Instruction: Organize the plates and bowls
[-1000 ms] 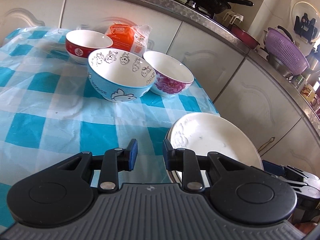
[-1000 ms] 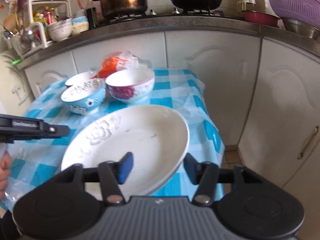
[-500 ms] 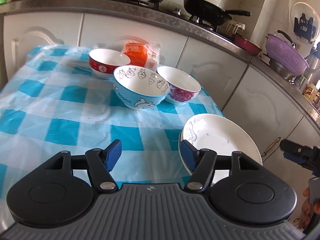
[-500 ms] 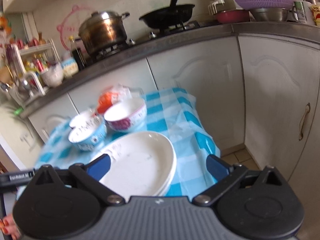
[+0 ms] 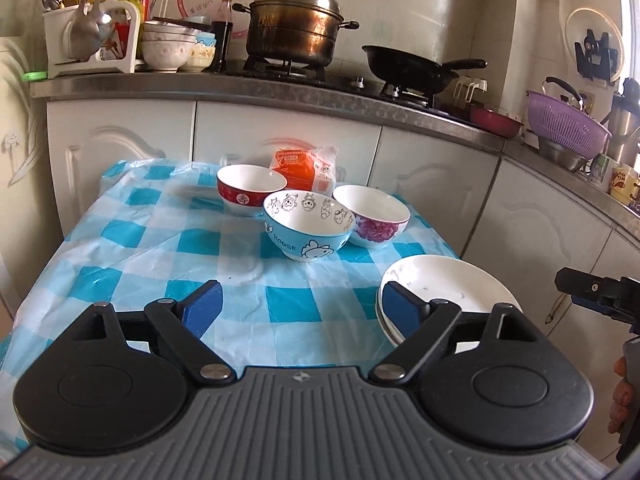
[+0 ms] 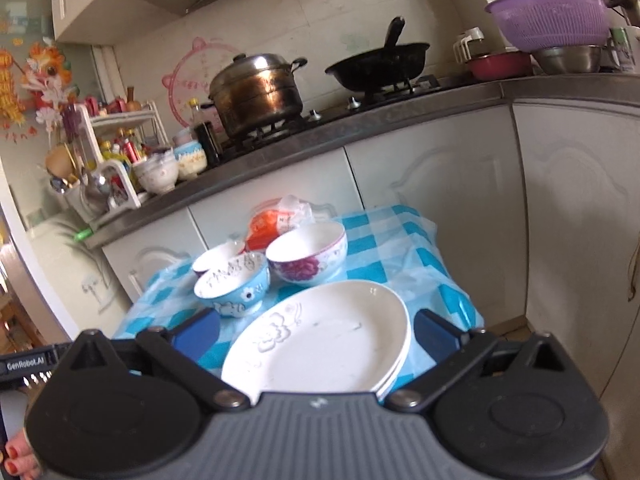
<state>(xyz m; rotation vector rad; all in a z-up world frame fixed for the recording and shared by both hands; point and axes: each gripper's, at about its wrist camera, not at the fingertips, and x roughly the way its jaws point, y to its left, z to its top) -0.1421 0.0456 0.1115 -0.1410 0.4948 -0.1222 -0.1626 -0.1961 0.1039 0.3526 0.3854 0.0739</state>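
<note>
Both claws hang spread wide with nothing between their blue pads. The left claw (image 5: 298, 312) hovers over the near edge of the tabletop (image 5: 132, 240), which is draped in a blue-and-white checked plastic sheet. The right claw (image 6: 316, 334) is held above the near right corner, its fingers standing either side of the stack of white plates (image 6: 320, 344) without touching it.

That stack sits at the near right corner of the tabletop, the top plate showing a faint raised flower pattern, with at least one more rim visible beneath it. From the left wrist view the same plates (image 5: 444, 284) lie just behind the left claw's right finger.

Three bowls stand grouped toward the far edge, all upright and empty. The blue cartoon bowl (image 5: 308, 226) is nearest, roughly mid-tabletop. Behind it to the left is the red-banded bowl (image 5: 251, 188); to its right, right up against it, is the white bowl with purple flowers (image 5: 372, 216). An orange packet in clear plastic (image 5: 304, 172) rests at the far edge behind the bowls.

Beyond the tabletop runs a kitchen counter with white cabinet doors. On it stand a lidded steel pot (image 5: 294, 30) on the stove, a black wok (image 5: 412, 70) beside it, and a purple colander (image 5: 566, 120) further right.
</note>
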